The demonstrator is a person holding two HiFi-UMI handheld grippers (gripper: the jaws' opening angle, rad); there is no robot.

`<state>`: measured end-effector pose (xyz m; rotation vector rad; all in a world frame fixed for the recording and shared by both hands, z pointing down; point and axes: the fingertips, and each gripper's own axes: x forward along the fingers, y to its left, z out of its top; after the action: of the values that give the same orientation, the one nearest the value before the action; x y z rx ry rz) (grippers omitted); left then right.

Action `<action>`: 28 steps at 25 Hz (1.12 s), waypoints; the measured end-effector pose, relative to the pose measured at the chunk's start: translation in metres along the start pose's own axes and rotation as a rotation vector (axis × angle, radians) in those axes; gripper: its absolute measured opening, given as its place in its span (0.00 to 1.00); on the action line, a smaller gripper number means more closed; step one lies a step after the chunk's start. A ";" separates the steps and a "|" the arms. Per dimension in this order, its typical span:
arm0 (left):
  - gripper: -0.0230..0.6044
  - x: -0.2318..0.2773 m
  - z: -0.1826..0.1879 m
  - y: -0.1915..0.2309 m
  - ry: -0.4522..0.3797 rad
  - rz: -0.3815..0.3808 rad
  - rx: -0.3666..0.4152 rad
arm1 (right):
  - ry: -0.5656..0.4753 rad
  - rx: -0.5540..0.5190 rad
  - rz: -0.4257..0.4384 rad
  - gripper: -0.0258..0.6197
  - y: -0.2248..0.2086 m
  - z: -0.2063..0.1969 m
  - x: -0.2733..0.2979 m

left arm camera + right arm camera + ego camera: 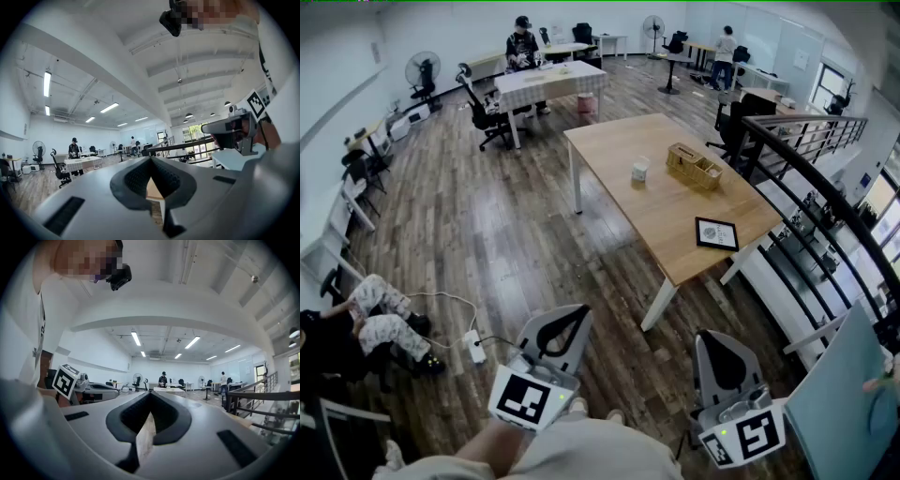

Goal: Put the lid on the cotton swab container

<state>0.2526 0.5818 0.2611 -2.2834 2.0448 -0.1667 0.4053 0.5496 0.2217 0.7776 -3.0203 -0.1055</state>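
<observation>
Head view: we carry the left gripper (575,317) and right gripper (712,341) low, jaws closed on nothing, because the cotton swab container (639,170) stands well apart on the table (675,225); we judge the approach not begun.

Pale wood table (619,141), tan woven basket (694,166), white container (639,170), dark plank floor (487,234)
</observation>
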 end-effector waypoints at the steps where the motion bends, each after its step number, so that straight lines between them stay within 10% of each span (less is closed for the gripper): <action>1: 0.07 0.000 0.000 -0.001 0.003 0.000 0.002 | -0.001 0.004 0.004 0.08 0.000 0.000 -0.001; 28: 0.07 0.017 -0.008 -0.033 0.045 0.049 0.025 | 0.066 0.078 0.075 0.08 -0.036 -0.047 -0.020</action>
<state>0.2859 0.5685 0.2742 -2.2320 2.1057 -0.2418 0.4421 0.5252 0.2656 0.6578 -3.0025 0.0382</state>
